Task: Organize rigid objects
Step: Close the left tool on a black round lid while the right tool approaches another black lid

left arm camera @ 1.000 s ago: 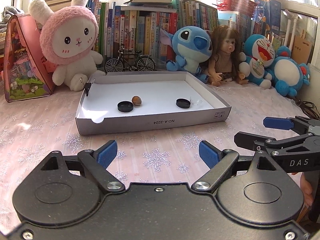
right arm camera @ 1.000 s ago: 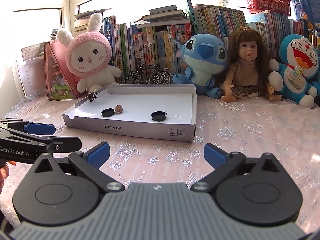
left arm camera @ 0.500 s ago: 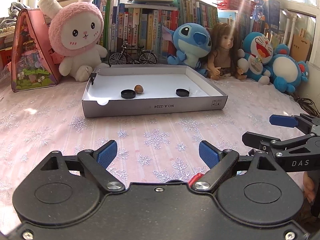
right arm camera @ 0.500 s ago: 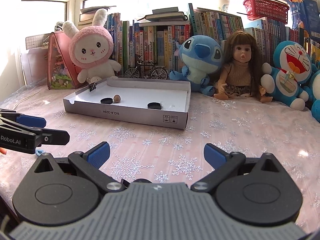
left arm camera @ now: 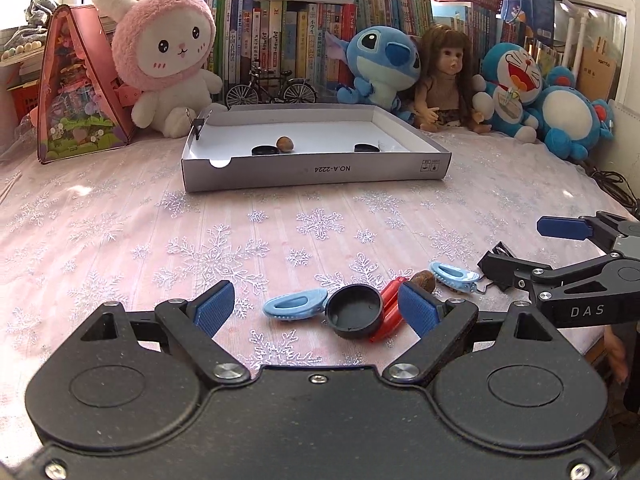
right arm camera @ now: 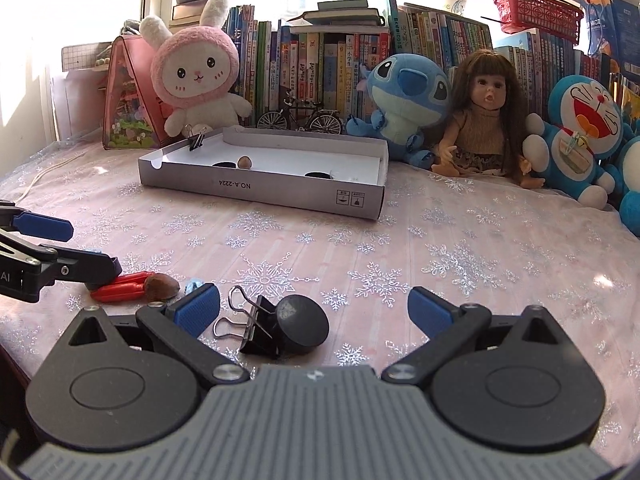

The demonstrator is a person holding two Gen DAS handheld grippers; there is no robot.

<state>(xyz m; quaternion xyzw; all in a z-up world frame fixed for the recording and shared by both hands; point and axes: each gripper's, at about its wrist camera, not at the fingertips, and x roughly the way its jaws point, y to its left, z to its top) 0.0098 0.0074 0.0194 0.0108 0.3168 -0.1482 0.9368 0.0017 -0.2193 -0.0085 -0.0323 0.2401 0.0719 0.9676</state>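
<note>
The counter (left arm camera: 100, 216) carries a snowflake-patterned pink cloth, with books (right arm camera: 320, 68) and plush toys (right arm camera: 192, 72) lined along its back. A shallow white cardboard tray (left arm camera: 316, 168) sits toward the rear and holds two black caps (left arm camera: 265, 150) and a nut (left arm camera: 285, 143). The left tool (left arm camera: 316, 310) hovers low over the near edge with its blue pads apart, holding nothing; between them lie a black cap (left arm camera: 354, 314), a blue clip (left arm camera: 294, 306) and a red clip (left arm camera: 390, 312), all touching. A second nut (left arm camera: 422, 280) and another blue clip (left arm camera: 454, 276) lie just beyond. The right tool (right arm camera: 314, 314) is likewise spread wide and empty, with a black binder clip (right arm camera: 256, 328) and a round black cap (right arm camera: 302, 326) resting between its pads.
</note>
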